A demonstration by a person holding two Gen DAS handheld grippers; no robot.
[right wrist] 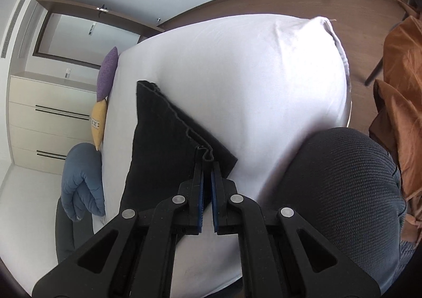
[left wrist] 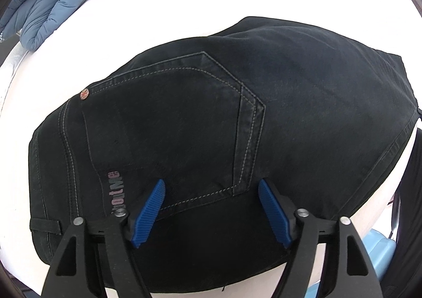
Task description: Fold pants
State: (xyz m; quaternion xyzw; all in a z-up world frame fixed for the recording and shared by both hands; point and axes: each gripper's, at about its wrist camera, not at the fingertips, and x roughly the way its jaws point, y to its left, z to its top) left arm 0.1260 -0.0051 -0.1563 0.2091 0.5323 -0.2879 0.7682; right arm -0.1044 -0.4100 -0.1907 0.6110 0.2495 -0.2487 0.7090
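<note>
Between the spread left fingers sit the black pants on the bed, while the right fingers pinch their hem.

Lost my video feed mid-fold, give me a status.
Left gripper open, hovering over the pants at the back pocket. Right gripper shut on a pants edge. Pants lie on the white bed; nothing in the way.

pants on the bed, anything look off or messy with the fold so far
Nothing stands out. The black pants lie flat on the white bed, back pocket up. The right gripper pinches one edge; the left gripper is open over the waistband area.
</note>
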